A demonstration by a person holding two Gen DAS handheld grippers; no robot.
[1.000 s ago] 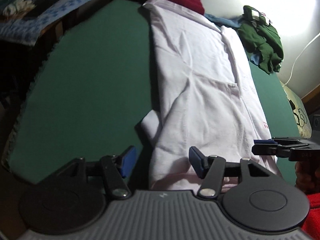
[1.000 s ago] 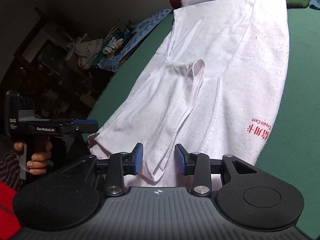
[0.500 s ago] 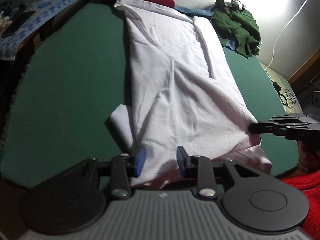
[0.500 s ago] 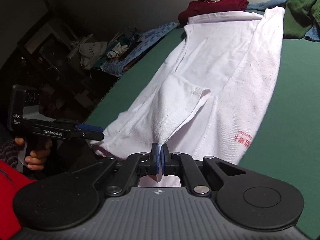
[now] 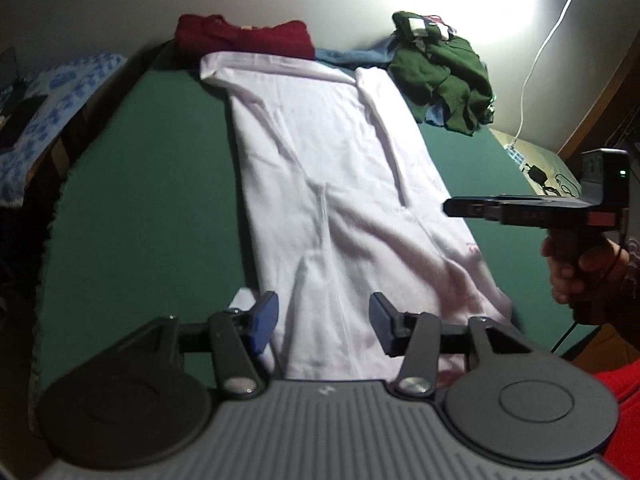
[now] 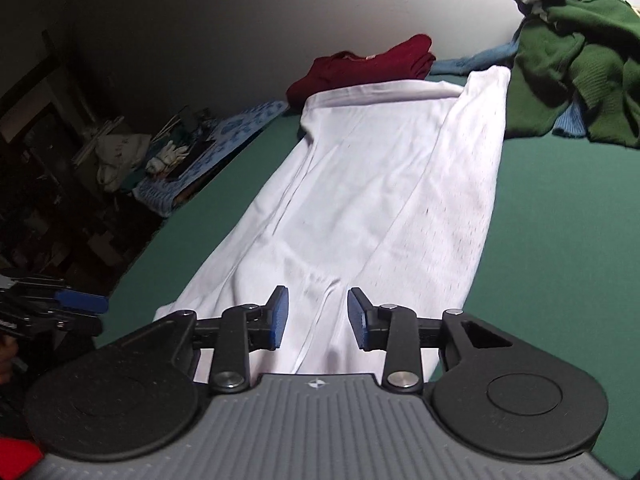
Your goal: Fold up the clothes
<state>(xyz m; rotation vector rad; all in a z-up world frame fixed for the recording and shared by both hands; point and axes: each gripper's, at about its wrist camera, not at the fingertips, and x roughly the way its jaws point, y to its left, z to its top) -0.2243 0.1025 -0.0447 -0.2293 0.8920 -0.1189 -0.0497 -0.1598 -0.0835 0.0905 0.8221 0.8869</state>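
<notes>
The left gripper (image 5: 323, 322) has its jaws opening, with a wide gap between the blue pads (image 5: 262, 320). The near end of the white shirt (image 5: 340, 184) shows in that gap, but the pads do not press on it. The right gripper (image 6: 317, 318) has its jaws opening too. The shirt's near end shows between its blue pads (image 6: 278, 318), and they are not squeezing it either.

The white shirt lies long and narrow on the green table (image 5: 140, 200). Its sides are folded in, so it looks like a long strip going away from the grippers. A small red mark (image 5: 472, 247) is near its right edge.

At the far end of the table sits a dark red garment (image 5: 244, 38), touching the end of the shirt. A bunch of green clothes (image 6: 572, 60) lies at the far right, with something light blue (image 6: 472, 65) peeking out beside it.

A hand (image 5: 576, 272) holds the right gripper's handle.
</notes>
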